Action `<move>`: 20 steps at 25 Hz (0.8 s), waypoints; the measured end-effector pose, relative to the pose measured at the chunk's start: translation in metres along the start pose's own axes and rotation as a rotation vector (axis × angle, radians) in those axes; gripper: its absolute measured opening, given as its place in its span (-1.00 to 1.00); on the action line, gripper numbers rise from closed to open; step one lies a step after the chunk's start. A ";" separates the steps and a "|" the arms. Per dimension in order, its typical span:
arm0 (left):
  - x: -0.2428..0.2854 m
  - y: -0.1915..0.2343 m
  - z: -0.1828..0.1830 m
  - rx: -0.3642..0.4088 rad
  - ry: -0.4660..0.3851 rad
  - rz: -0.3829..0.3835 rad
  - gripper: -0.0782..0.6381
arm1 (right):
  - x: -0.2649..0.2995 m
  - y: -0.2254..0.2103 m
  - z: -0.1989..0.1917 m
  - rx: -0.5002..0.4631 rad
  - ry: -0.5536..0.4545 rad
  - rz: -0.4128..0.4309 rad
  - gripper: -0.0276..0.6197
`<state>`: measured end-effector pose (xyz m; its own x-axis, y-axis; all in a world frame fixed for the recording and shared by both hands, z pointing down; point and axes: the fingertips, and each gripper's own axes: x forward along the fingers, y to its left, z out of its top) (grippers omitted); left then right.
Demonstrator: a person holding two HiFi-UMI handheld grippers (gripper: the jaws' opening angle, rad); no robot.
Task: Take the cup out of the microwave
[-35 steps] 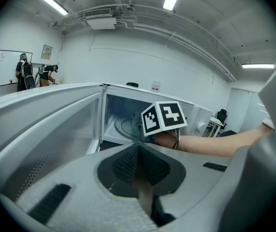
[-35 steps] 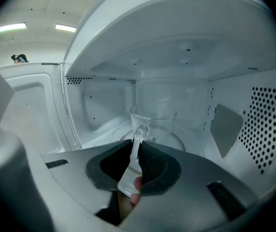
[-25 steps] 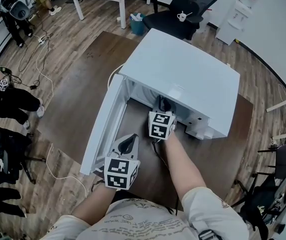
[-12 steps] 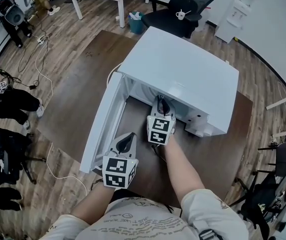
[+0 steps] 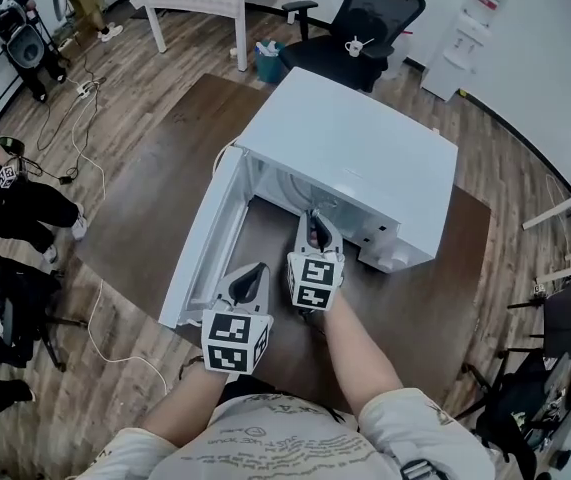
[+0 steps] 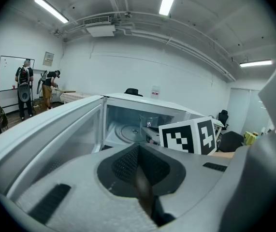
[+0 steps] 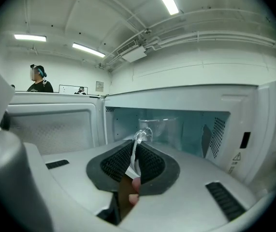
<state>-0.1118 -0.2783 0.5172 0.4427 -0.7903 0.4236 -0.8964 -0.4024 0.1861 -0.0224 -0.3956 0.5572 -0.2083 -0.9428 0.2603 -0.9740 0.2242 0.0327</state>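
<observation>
Lift-out step, I judge: the right gripper (image 7: 134, 153) has its fingers pinched narrow on the handle of the clear cup (image 7: 164, 129), just inside the microwave (image 5: 355, 158) opening. The cup is upright, long axis vertical, handle toward the gripper. Next calls for a level pull past the door (image 5: 200, 258) to the bench (image 5: 165, 168) — left gripper (image 6: 138, 163) fingers closed together, empty

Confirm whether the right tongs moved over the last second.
Yes: the right tongs, holding the cup, have drawn back from the microwave toward the person.
</observation>
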 end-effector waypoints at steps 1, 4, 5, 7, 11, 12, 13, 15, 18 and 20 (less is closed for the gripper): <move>-0.003 -0.003 0.001 0.000 -0.006 0.002 -0.74 | -0.007 0.001 0.002 0.003 -0.003 0.007 -0.78; -0.013 -0.013 0.005 -0.002 -0.022 0.007 -0.74 | -0.031 0.004 0.005 0.025 -0.004 0.033 -0.78; -0.017 -0.017 0.005 -0.003 -0.028 0.009 -0.74 | -0.040 0.006 0.005 0.033 -0.002 0.042 -0.79; -0.024 -0.024 0.006 -0.006 -0.041 0.015 -0.74 | -0.056 0.009 0.003 0.034 -0.001 0.058 -0.79; -0.039 -0.034 0.011 -0.002 -0.070 0.032 -0.74 | -0.084 0.012 0.005 0.042 -0.013 0.081 -0.80; -0.042 -0.036 0.011 -0.002 -0.078 0.037 -0.74 | -0.091 0.013 0.008 0.042 -0.020 0.089 -0.80; -0.046 -0.039 0.012 -0.003 -0.084 0.042 -0.74 | -0.099 0.015 0.011 0.041 -0.029 0.097 -0.80; -0.053 -0.044 0.012 -0.004 -0.095 0.052 -0.74 | -0.113 0.017 0.019 0.037 -0.052 0.115 -0.80; -0.063 -0.053 0.013 -0.005 -0.111 0.065 -0.74 | -0.135 0.021 0.034 0.035 -0.090 0.147 -0.80; -0.069 -0.058 0.014 -0.006 -0.124 0.072 -0.74 | -0.148 0.024 0.045 0.046 -0.115 0.177 -0.80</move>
<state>-0.0904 -0.2067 0.4645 0.3761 -0.8684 0.3231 -0.9260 -0.3400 0.1642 -0.0189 -0.2620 0.4762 -0.3829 -0.9121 0.1463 -0.9237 0.3800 -0.0485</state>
